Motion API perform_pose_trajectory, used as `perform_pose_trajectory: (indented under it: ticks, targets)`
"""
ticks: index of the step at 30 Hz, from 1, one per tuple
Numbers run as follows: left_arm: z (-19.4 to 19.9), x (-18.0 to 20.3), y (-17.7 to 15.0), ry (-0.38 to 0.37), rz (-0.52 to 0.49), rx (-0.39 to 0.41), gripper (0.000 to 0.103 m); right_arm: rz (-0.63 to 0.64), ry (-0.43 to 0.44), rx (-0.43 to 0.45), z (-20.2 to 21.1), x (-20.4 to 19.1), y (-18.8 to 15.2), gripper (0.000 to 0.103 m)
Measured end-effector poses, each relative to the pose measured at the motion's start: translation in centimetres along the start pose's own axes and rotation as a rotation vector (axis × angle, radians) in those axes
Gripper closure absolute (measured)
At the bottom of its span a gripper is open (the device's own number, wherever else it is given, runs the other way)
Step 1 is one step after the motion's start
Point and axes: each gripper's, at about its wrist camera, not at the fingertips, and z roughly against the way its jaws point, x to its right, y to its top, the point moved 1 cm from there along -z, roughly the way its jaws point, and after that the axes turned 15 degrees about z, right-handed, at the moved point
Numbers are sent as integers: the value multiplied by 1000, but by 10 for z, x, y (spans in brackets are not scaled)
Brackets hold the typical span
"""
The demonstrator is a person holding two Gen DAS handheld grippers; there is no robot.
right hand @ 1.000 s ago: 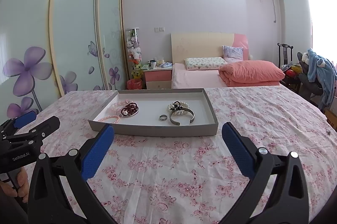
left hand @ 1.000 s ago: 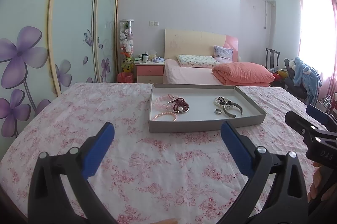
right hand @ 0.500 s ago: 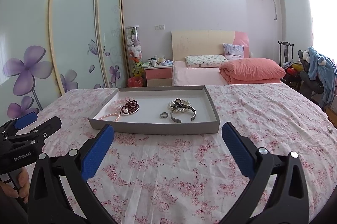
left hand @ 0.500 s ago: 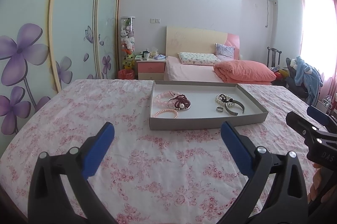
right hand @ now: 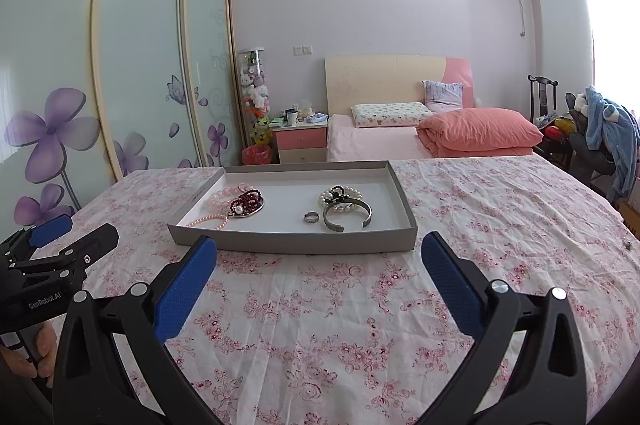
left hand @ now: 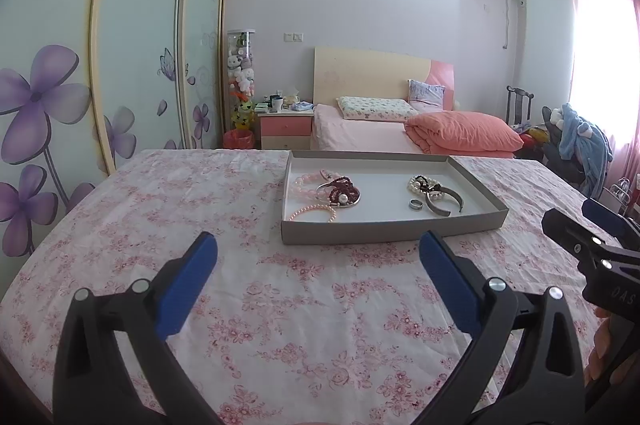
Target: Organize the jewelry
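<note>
Left hand-held gripper (left hand: 318, 245) and right hand-held gripper (right hand: 319, 247) both hovered released, jaws wide, nothing held, above the floral-cloth bench (right hand: 360, 325). Just beyond sat the grey tray (right hand: 296, 243): pink bead bracelets (right hand: 224, 193) left, ring (right hand: 311, 217) and metal cuff (right hand: 347, 215) right. Bed (right hand: 400, 141) far behind.

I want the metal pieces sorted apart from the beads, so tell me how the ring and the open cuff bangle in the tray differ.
The ring is a small closed band; the cuff bangle is much larger, with a gap in its loop that faces the grippers. The ring lies alone on the tray floor; the cuff bangle overlaps the white pearl bracelet. The ring looks brighter silver, the cuff bangle duller grey. Both look metallic and lie flat, side by side, in the tray's right half.
</note>
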Motion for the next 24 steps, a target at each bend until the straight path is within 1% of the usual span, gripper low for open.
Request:
perform_pose_trajectory:
  ticks: [15, 24]
  targets:
    - [1, 0, 0, 2, 0, 2, 4, -2, 1, 0, 0, 0, 0, 2]
    - [0, 3, 1, -3, -3, -13, 4, -2, 1, 0, 0, 0, 0, 2]
